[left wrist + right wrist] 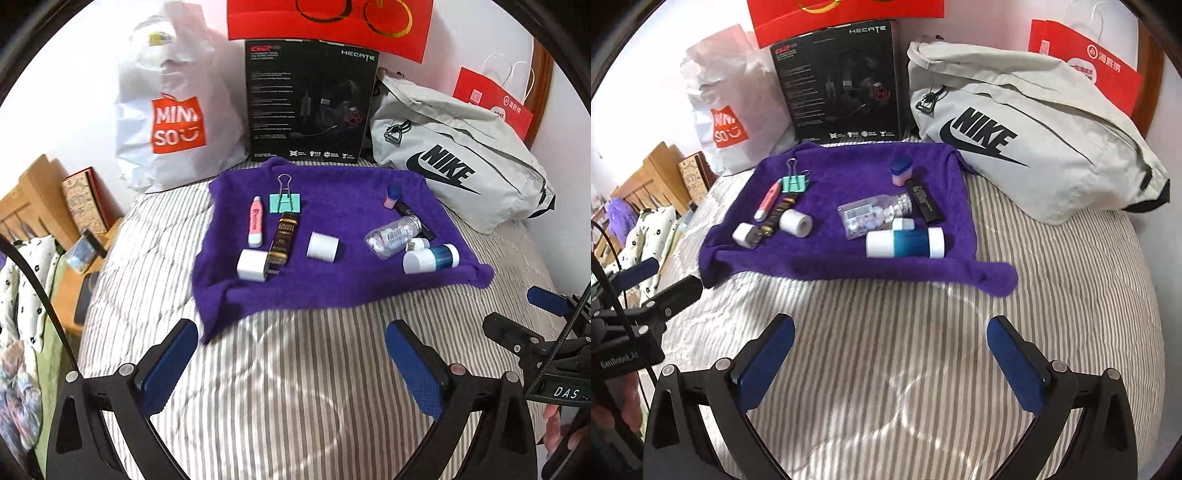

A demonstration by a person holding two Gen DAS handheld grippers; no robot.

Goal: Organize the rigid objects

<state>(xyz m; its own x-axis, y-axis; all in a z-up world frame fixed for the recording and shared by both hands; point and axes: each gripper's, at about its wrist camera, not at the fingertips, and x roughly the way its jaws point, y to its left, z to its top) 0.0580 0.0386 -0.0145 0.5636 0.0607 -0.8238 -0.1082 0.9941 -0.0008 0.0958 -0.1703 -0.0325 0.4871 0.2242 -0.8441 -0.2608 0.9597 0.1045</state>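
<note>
left claw (291, 354) released | right claw (891, 350) released | purple towel (332, 288) holds small items

"miniso" on the white bag (177, 125), "hecate" on the black box (310, 99), "nike" on the grey pouch (458, 170).

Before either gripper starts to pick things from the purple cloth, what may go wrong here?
The white roll and the teal-and-white bottle lie on their sides and may roll when nudged. The clear bottle, the small white piece and the black stick crowd together, so open jaws may push neighbours.
</note>
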